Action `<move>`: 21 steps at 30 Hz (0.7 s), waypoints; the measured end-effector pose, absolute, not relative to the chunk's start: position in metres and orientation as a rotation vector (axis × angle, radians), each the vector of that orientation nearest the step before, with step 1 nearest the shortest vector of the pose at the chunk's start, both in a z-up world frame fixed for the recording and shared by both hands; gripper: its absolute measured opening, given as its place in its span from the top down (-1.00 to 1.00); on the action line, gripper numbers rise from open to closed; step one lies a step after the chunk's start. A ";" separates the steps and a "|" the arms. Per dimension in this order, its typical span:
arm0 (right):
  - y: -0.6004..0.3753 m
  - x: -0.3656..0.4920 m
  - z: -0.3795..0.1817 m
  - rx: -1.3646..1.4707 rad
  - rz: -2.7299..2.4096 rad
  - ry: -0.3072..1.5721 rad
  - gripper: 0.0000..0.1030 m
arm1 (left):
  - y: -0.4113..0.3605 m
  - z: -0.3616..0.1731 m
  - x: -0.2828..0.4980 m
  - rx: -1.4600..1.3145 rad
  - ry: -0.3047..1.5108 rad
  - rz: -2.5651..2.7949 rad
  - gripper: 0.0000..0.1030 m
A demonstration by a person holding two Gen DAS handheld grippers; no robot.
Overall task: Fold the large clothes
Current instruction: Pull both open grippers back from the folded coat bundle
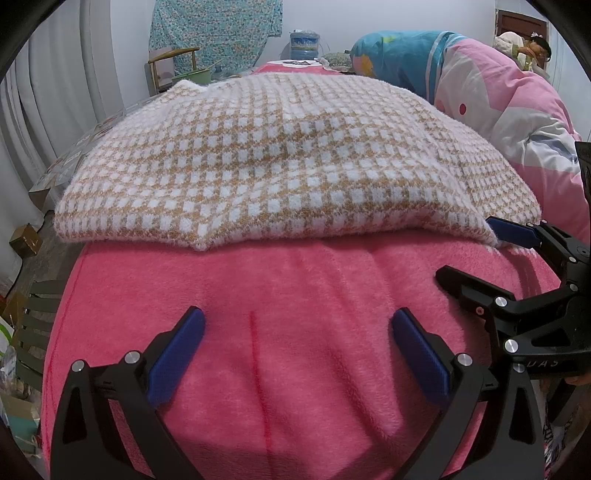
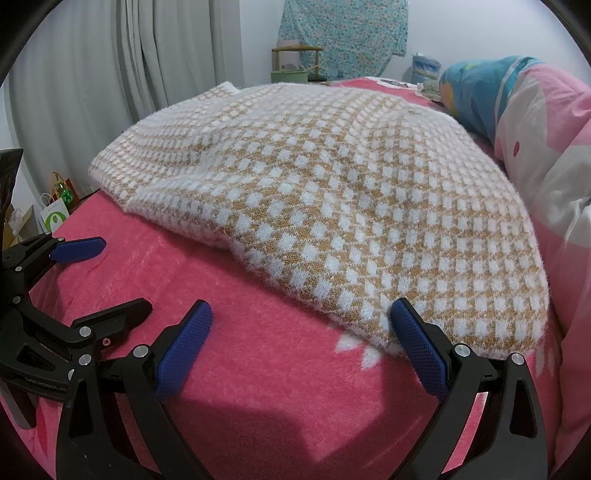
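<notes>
A tan and white checked knit sweater (image 1: 280,158) lies folded on a pink fleece blanket (image 1: 295,302) on a bed; it also shows in the right wrist view (image 2: 332,192). My left gripper (image 1: 297,350) is open and empty over the bare blanket, a little short of the sweater's near edge. My right gripper (image 2: 301,347) is open and empty, its right fingertip (image 2: 410,321) at the sweater's near hem. The right gripper also shows in the left wrist view (image 1: 480,251), its blue pad at the sweater's right corner. The left gripper shows at the left of the right wrist view (image 2: 107,277).
A pink, white and blue quilt (image 1: 517,122) is piled along the bed's right side. Grey curtains (image 2: 92,74) hang at the left. A chair (image 1: 170,66), a water jug (image 1: 304,44) and a floral cloth (image 1: 218,33) stand at the back. Boxes and bags (image 1: 22,240) lie on the floor.
</notes>
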State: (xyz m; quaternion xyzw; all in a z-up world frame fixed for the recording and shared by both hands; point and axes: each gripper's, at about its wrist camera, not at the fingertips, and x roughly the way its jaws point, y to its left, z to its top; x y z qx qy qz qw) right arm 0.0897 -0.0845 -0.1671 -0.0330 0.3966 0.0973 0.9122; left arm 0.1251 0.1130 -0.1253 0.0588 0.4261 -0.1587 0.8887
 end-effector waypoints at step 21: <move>-0.076 0.095 -0.165 -0.081 0.176 0.848 -0.84 | 0.109 -0.126 0.126 0.180 0.924 -0.308 -0.93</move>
